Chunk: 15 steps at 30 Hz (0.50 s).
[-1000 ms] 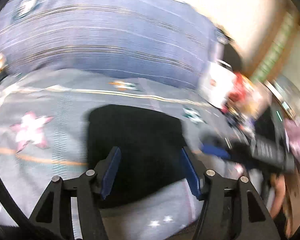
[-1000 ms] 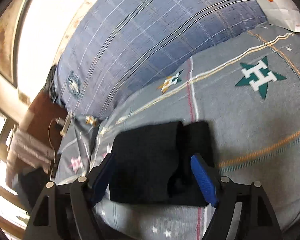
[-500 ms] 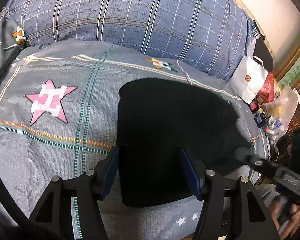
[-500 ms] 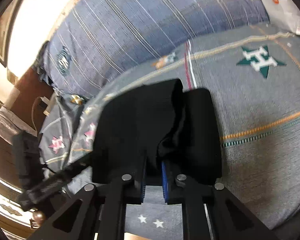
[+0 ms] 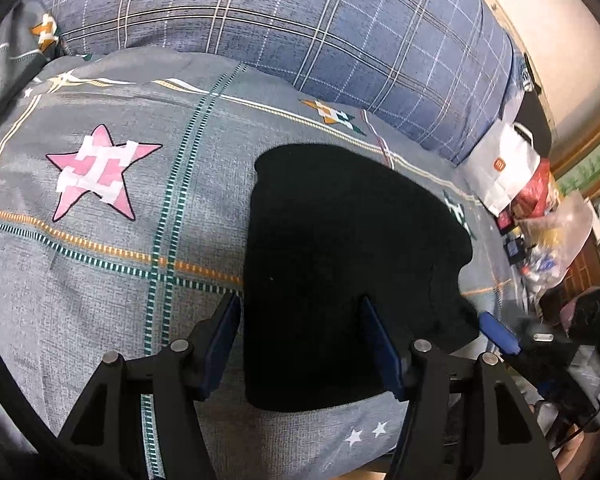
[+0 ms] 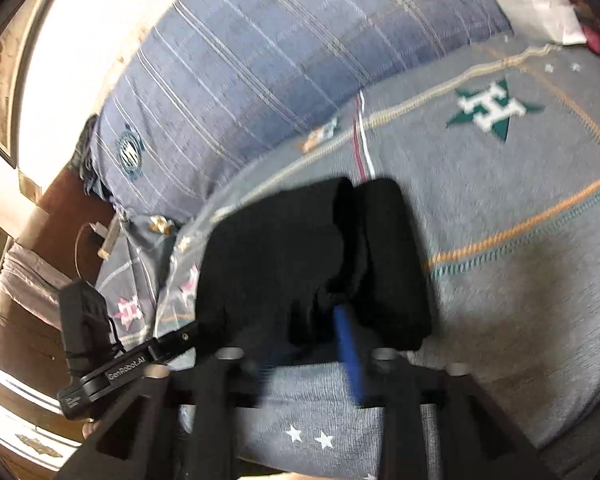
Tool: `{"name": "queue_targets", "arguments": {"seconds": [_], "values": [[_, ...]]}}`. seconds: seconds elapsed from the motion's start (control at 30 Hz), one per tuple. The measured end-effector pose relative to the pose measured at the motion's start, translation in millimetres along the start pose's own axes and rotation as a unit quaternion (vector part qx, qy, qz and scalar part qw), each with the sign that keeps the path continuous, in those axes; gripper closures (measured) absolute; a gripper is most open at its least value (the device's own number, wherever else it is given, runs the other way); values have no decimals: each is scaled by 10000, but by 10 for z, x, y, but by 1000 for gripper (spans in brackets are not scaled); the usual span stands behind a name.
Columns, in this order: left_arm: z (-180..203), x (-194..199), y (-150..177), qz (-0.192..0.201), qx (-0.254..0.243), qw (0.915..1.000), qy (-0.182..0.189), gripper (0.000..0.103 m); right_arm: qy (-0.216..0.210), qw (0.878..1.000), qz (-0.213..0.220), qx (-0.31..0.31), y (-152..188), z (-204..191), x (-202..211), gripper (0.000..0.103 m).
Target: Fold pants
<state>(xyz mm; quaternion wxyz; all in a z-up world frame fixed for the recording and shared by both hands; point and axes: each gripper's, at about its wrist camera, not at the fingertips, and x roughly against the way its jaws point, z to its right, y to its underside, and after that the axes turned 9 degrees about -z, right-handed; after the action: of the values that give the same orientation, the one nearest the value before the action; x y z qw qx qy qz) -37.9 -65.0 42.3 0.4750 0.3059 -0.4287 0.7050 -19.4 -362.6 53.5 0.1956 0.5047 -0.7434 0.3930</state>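
left gripper (image 5: 300, 332) wide apart over folded black pants (image 5: 340, 264) | right gripper (image 6: 300, 328) blurry, looks partly apart, pants' near edge between fingers

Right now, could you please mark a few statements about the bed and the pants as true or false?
1. The black folded pants lie on the grey star-patterned bedspread. True.
2. The left gripper has its fingers shut. False: they are open, straddling the pants' near edge.
3. A pink star print lies left of the pants in the left wrist view. True.
4. The white paper bag sits on the pants. False: it stands apart, beside the blue plaid pillow.
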Motion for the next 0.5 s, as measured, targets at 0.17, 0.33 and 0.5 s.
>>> {"name": "queue_targets", "arguments": {"seconds": [0.17, 0.33, 0.5], "values": [[-75, -29, -2, -128, 266, 9993, 247, 40, 53, 9994, 227, -248, -211, 74, 151, 11], [-175, -131, -4, -337, 581, 9960, 595, 40, 155, 9946, -803, -637, -617, 342, -368, 11], [-240, -174, -14, -395, 776, 9923, 881, 40, 151, 9935, -917, -664, -537, 455, -547, 26]]}}
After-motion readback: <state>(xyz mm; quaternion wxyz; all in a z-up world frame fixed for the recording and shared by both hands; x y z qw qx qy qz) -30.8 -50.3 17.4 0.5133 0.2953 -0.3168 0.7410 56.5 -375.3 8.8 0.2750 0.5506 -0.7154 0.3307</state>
